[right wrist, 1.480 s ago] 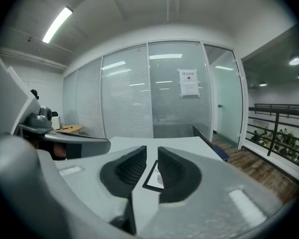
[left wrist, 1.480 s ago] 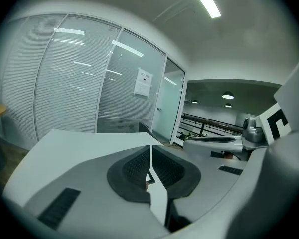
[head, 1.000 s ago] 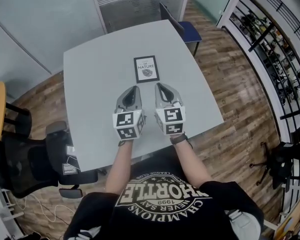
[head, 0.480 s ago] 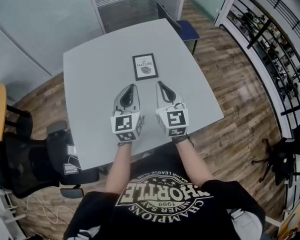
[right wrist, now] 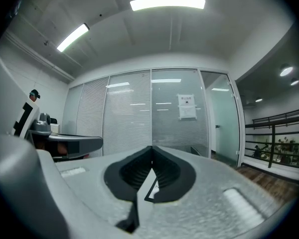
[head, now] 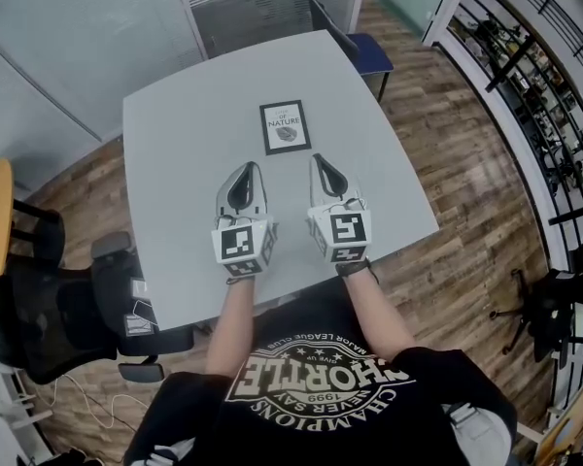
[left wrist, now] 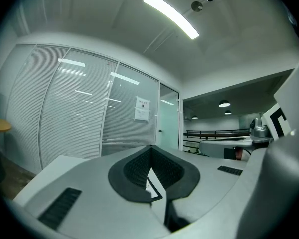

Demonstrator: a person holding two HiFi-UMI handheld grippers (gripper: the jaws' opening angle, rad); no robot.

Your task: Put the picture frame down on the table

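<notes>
Chairs flank the grey table: a blue chair at its far edge, a black office chair to my left. The picture frame lies flat mid-table, just beyond my left gripper and right gripper, both with jaws pressed together and empty. Since a second ago my grippers have spread slightly apart; the frame has stayed put.

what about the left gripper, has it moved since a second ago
Yes, slightly: against the picture frame, the left gripper has drifted to the person's left, its tip now past the frame's left edge.
</notes>
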